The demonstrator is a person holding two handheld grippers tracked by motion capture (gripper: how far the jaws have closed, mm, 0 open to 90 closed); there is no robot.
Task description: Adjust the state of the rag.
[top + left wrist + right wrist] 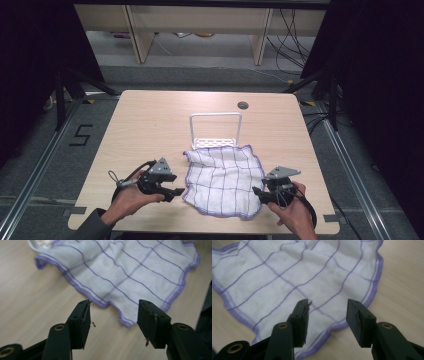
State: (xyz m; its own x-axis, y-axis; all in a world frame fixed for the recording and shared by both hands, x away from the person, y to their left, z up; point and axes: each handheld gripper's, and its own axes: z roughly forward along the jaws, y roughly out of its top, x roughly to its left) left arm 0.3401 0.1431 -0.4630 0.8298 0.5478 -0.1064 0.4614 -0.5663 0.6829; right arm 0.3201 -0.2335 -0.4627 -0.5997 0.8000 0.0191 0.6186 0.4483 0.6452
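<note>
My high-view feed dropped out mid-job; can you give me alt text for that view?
A white cloth with purple grid lines lies spread on the near part of a wooden table, its far edge at a white wire rack. The left tongs and right tongs flank it, both open and holding nothing.

Even overhead light, dark surroundings; close views soft, slightly blurred.

I count 1 cloth (222,180), white with purple grid lines, on 1 wooden table (150,125). I have 2 grippers: 1 left gripper (178,191) and 1 right gripper (256,191), each with 2 black jaws. Behind the cloth I see 1 white rack (215,131), and 1 round cable hole (243,105).
</note>
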